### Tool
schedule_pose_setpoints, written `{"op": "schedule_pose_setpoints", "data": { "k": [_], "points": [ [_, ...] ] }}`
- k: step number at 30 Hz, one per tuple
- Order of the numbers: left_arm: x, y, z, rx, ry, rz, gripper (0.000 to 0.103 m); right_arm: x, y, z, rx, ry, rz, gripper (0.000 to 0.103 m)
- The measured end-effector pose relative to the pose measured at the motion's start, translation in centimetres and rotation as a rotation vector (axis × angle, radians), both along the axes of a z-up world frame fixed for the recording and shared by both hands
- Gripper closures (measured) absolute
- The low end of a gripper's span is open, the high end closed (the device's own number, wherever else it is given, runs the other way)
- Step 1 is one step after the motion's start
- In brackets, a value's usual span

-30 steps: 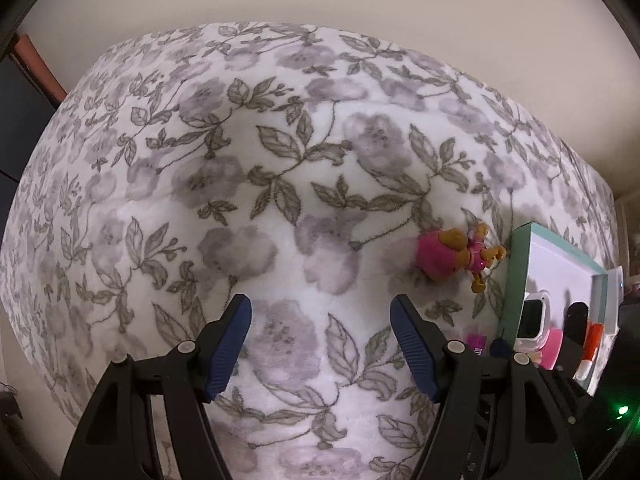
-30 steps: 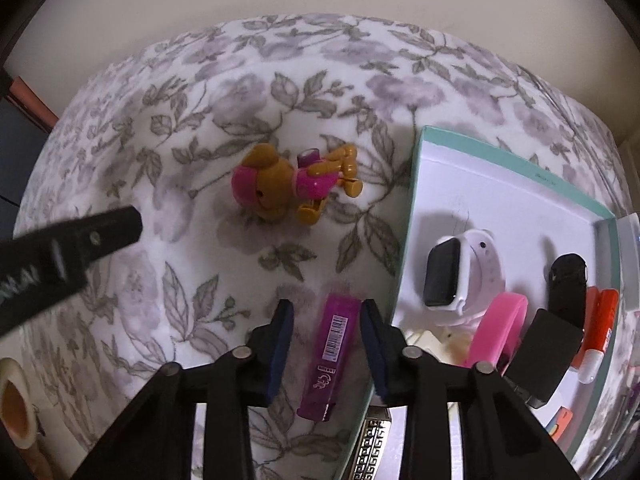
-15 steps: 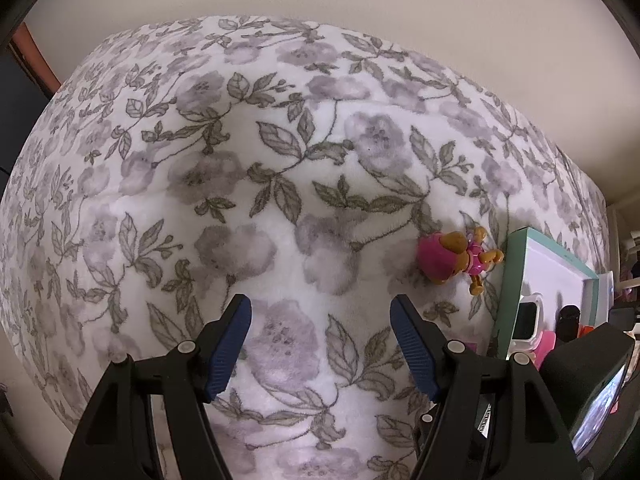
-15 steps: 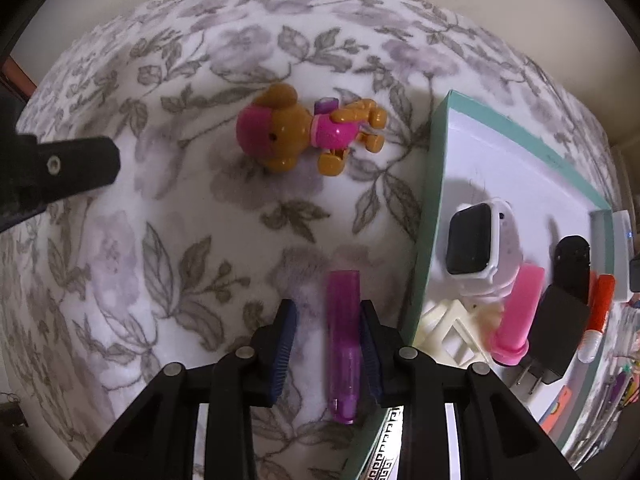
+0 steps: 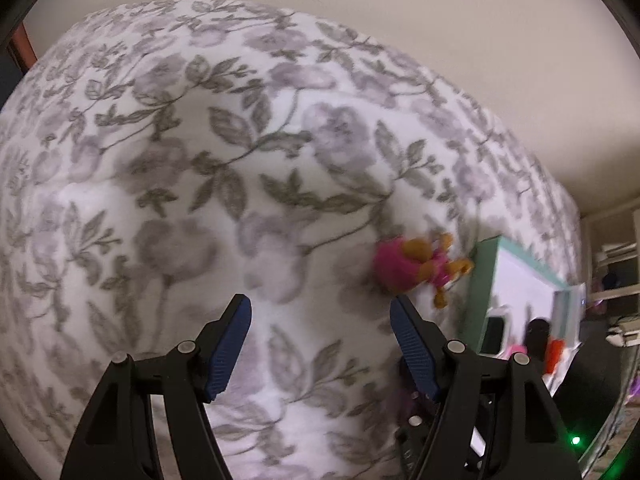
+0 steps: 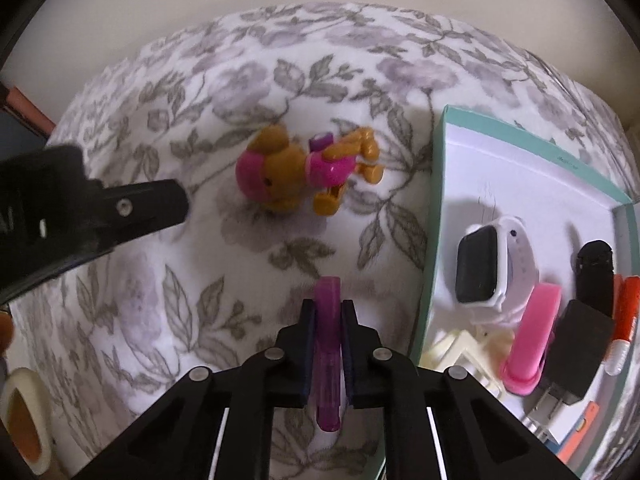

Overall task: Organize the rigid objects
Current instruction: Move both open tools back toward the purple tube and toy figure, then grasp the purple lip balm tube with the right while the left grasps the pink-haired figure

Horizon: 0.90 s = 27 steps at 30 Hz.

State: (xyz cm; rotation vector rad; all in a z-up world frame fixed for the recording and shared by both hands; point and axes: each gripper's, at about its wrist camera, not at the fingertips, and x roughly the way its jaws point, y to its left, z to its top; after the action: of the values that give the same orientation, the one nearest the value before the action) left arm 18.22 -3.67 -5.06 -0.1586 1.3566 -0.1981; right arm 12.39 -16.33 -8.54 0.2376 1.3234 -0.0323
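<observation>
The right gripper (image 6: 327,312) is pinching a purple lighter (image 6: 327,344) between its fingers (image 6: 308,344) over the floral bedspread (image 6: 160,300). A toy dog (image 6: 304,176) is lying beyond it, and the teal-rimmed box (image 6: 434,220) is sitting just right, holding a smartwatch (image 6: 478,264).

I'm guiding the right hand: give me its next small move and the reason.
Probably lift the purple lighter and carry it right, over the teal rim into the box. The right claw is already shut on it above the floral cloth, and the box beside it holds the other sorted items.
</observation>
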Motion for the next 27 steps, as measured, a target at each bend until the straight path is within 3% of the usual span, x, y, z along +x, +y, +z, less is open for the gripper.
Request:
{"op": "schedule_pose_setpoints", "data": {
  "k": [7, 14, 20, 27],
  "points": [
    [0.4, -2.2, -0.1, -0.068, -0.07, -0.01, 0.03, 0.2, -3.3, 0.9, 0.078, -0.048, -0.074, 0.091],
    [1.1, -3.0, -1.2, -0.113, -0.085, -0.003, 0.03, -0.3, -6.5, 3.4, 0.164, -0.143, -0.143, 0.091],
    [1.1, -5.2, -2.1, -0.073, -0.122, -0.067, 0.03, -1.0, -9.1, 5.1, 0.198, -0.2, -0.195, 0.091],
    [0.5, -7.9, -3.0, 0.001, -0.143, -0.152, 0.029, -1.1, -11.0, 4.4, 0.222, -0.189, -0.246, 0.091]
  ]
}}
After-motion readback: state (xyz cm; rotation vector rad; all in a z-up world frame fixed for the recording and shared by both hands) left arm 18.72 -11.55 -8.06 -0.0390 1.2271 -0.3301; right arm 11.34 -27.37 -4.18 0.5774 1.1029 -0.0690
